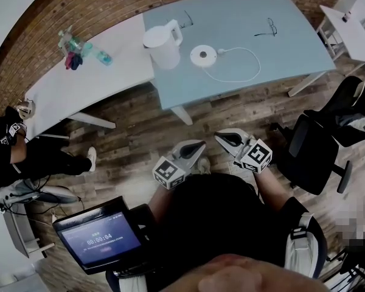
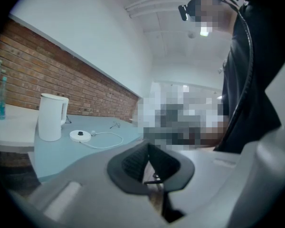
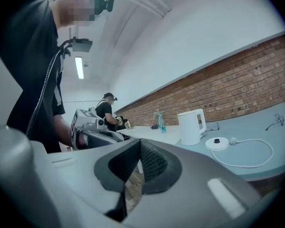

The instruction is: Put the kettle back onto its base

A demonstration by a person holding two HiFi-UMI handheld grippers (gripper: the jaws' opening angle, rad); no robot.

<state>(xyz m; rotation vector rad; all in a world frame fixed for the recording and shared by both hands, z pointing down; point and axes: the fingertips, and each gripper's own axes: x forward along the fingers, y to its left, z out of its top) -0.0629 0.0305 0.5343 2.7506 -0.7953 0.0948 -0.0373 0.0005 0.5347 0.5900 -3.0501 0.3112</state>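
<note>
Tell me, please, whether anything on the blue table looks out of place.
The white kettle stands on the blue table beside its round base, not on it; the base sits bare. Nothing looks spilled or damaged.

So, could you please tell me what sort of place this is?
Probably an office or lab workspace: a blue desk and a white desk by a brick wall, a black swivel chair, and a white kettle beside its base.

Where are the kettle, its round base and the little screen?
Kettle [image 1: 162, 48]: head view, middle of its white body.
Base [image 1: 203, 55]: head view, centre of the white disc.
Screen [image 1: 100, 240]: head view, middle of the lit display.
</note>
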